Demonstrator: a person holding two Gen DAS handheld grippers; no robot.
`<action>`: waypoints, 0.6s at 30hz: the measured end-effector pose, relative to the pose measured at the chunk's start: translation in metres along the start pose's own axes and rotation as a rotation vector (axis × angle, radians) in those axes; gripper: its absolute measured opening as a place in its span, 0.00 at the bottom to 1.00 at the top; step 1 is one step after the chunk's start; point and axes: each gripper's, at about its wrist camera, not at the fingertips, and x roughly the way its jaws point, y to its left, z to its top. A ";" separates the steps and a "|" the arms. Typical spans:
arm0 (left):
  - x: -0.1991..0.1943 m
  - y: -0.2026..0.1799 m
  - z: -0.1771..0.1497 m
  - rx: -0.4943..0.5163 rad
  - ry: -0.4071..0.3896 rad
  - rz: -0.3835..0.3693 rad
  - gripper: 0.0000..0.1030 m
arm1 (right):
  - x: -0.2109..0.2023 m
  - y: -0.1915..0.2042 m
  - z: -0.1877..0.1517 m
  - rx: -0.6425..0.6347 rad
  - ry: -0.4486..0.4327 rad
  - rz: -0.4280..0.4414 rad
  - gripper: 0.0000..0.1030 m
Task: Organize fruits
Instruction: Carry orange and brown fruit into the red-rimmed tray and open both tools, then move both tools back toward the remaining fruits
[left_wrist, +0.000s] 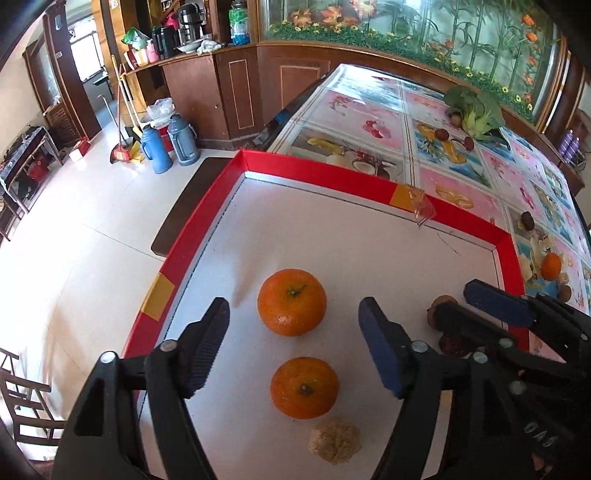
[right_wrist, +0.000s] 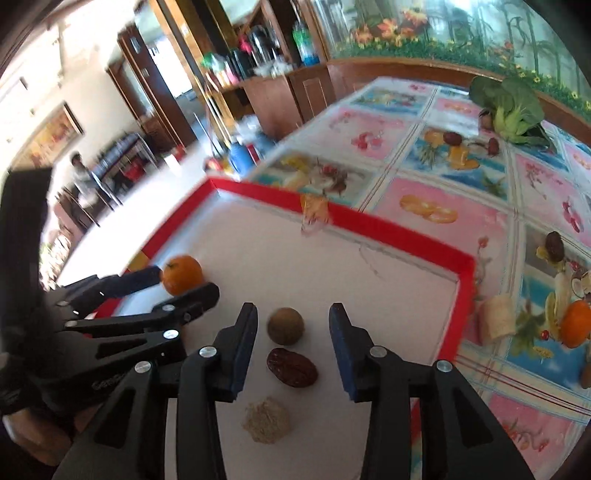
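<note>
A white board with a red border (left_wrist: 332, 170) lies on the table. In the left wrist view two oranges sit on it, a far one (left_wrist: 291, 302) and a near one (left_wrist: 304, 387), with a beige rough ball (left_wrist: 335, 440) in front. My left gripper (left_wrist: 293, 341) is open around the oranges, above them. In the right wrist view my right gripper (right_wrist: 293, 345) is open over a brown walnut (right_wrist: 286, 326) and a red date (right_wrist: 291, 367); a beige ball (right_wrist: 266, 419) lies nearer. The right gripper also shows in the left wrist view (left_wrist: 469, 306).
The fruit-print tablecloth (right_wrist: 424, 206) holds a leafy vegetable (right_wrist: 517, 110), several dates and nuts, another orange (right_wrist: 576, 324) and a pale cut piece (right_wrist: 498, 321). A cabinet and thermoses (left_wrist: 170, 146) stand on the floor to the left. The table edge runs along the board's left side.
</note>
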 end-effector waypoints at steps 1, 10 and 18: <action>-0.003 -0.002 0.000 0.002 -0.010 0.008 0.72 | -0.008 -0.005 -0.001 0.004 -0.028 0.011 0.39; -0.039 -0.041 -0.004 0.067 -0.106 0.028 0.81 | -0.090 -0.088 -0.027 0.067 -0.219 -0.038 0.47; -0.048 -0.112 -0.012 0.203 -0.113 -0.008 0.81 | -0.146 -0.172 -0.059 0.188 -0.249 -0.204 0.47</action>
